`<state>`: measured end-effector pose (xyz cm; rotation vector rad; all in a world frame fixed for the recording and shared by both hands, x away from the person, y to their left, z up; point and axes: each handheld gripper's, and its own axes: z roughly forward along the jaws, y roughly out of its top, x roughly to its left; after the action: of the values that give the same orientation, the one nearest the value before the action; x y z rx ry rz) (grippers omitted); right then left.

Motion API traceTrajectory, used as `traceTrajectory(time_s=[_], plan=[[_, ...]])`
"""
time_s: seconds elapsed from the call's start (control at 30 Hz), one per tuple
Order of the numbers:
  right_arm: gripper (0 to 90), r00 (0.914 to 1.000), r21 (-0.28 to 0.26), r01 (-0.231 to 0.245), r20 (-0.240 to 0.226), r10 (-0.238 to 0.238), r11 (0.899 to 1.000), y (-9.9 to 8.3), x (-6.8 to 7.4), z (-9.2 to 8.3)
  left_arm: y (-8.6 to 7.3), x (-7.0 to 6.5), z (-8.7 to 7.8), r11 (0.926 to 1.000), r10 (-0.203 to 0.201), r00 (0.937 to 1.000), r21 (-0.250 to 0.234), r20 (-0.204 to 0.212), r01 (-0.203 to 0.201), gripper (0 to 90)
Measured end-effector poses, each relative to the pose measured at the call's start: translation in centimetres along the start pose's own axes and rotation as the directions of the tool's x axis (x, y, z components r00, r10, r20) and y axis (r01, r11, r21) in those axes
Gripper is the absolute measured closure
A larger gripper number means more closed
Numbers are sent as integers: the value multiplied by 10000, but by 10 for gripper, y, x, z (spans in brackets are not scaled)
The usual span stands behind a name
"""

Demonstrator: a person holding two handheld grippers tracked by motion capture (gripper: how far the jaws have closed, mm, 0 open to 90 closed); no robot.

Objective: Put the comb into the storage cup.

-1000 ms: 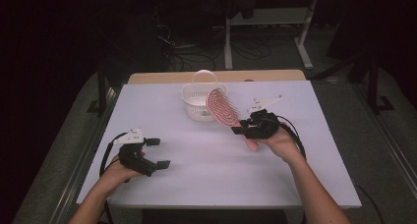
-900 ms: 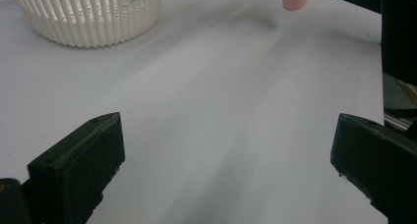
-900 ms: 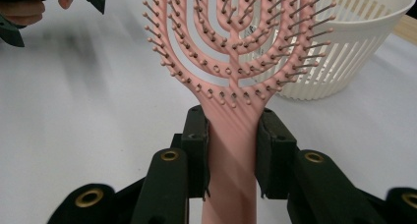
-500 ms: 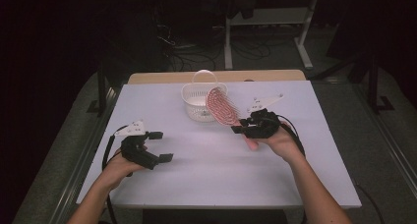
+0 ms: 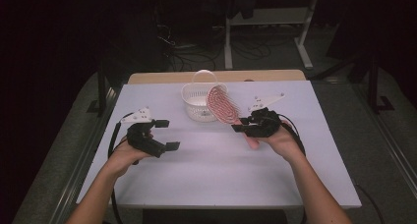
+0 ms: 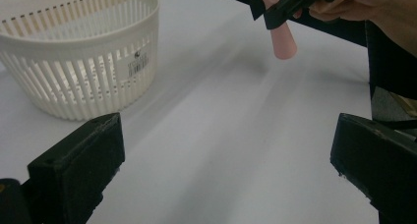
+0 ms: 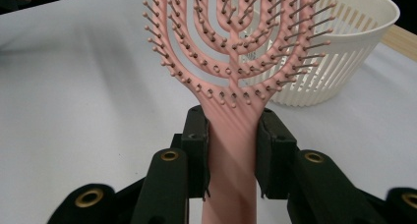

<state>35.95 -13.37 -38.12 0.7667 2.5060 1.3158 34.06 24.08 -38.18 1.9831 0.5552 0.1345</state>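
Gripping pink plastic vented hairbrush (image 7: 236, 62) by handle: right hand-held gripper (image 5: 246, 127) | left hand-held gripper (image 5: 166, 134) wide, empty | white slatted plastic basket (image 5: 199, 103) just beside brush | white table (image 5: 216, 175) bare near edge

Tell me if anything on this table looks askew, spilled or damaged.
Nothing stands out. The white basket sits upright on the table, and the pink hairbrush looks intact, clamped by its handle in the right gripper beside the basket. The left gripper is open with nothing between its jaws.
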Motion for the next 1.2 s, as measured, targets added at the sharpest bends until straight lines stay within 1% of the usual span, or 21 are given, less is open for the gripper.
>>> traceTrajectory(time_s=[0.2, 0.4, 0.47, 0.63, 0.7, 0.73, 0.83, 0.97, 1.03, 1.2], plan=[[684, 10000, -77, 21, 34, -21, 10000, 1, 0, -2, 11, 1, 7, 9998, 164, 9998, -70, 64, -163, 0], [683, 10000, -117, -16, 93, 17, 9999, 1, 0, -3, 17, 3, 14, 9998, 165, 9997, -95, 187, -164, 0], [684, 9999, -109, 2, 125, 0, 9999, 1, -1, -3, 22, 4, 18, 9998, 196, 9993, -71, 303, -194, 0], [684, 9998, -121, -22, 203, 25, 9999, 0, -1, -3, 30, 6, 25, 9997, 207, 9990, -108, 407, -203, 0], [684, 9998, -115, -29, 217, 32, 9999, 0, -1, -3, 30, 6, 25, 9997, 207, 9990, -108, 407, -203, 0], [684, 9997, -118, -29, 225, 32, 9999, 0, -1, -4, 35, 8, 30, 9996, 222, 9986, -166, 473, -214, 0], [684, 9996, -183, -32, 268, 37, 9998, 0, -2, -4, 41, 8, 34, 9994, 190, 9985, -283, 512, -175, 0], [684, 9997, -224, -36, 249, 42, 9997, 0, -2, -3, 44, 5, 36, 9990, 160, 9984, -432, 534, -137, 0], [684, 9998, -237, -44, 216, 49, 9997, 0, -1, -2, 46, 4, 36, 9989, 252, 9984, -413, 510, -231, 0], [683, 9999, -270, 15, 118, -12, 9996, -1, 2, 2, 46, 3, 35, 9988, 207, 9988, -442, 450, -187, 0]])
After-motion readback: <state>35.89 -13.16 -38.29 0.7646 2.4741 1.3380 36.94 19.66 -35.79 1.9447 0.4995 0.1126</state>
